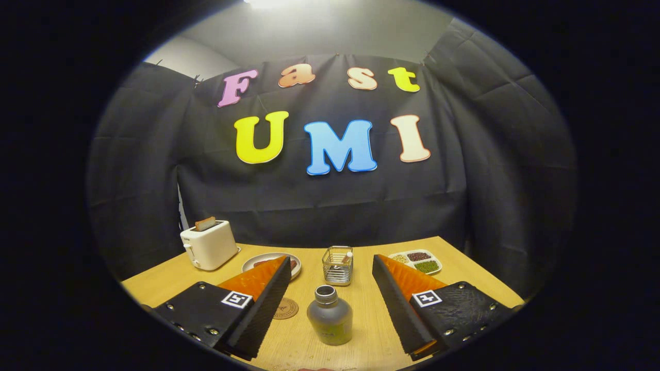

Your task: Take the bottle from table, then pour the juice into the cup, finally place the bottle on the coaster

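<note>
One grey uncapped bottle [330,315] stands between the open hand-held gripper [330,309] fingers; one clear ribbed cup [337,266]; one round wooden coaster [286,308], partly hidden.

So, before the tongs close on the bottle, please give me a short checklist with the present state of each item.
1. Tongs open wide: ok.
2. Bottle between the two fingers, upright: ok.
3. Bottle cap off, mouth open: ok.
4. Fingers touching the bottle: not ok, a gap on both sides.
5. Coaster free for the bottle: cannot tell, one finger partly hides it.
6. Cup beyond the bottle, upright: ok.
</note>
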